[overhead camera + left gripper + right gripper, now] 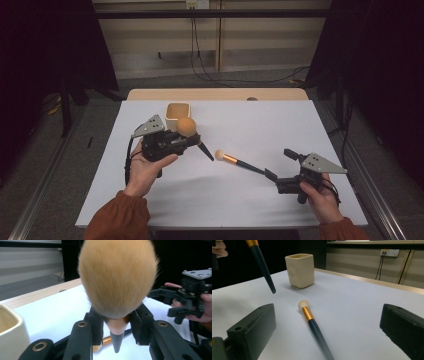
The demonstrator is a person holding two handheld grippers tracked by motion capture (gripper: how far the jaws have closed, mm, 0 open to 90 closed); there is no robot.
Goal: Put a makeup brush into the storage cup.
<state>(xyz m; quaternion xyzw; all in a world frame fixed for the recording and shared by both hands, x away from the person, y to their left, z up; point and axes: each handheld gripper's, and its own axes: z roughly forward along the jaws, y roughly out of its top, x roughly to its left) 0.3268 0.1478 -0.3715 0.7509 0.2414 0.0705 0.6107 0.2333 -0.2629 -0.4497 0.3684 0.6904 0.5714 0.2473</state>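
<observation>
At ten o'clock, left tool [187,141] clamps the fluffy orange brush [186,126]; next, lower it into the cream square cup [178,113]; right tool [281,169] stands apart.

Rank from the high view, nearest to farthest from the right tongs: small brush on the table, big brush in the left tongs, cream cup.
1. small brush: lies on the white table, its handle end just left of the open right tongs.
2. big brush: farther left, clamped in the left tongs.
3. cream cup: farthest, just behind the big brush, towards the far edge.
</observation>
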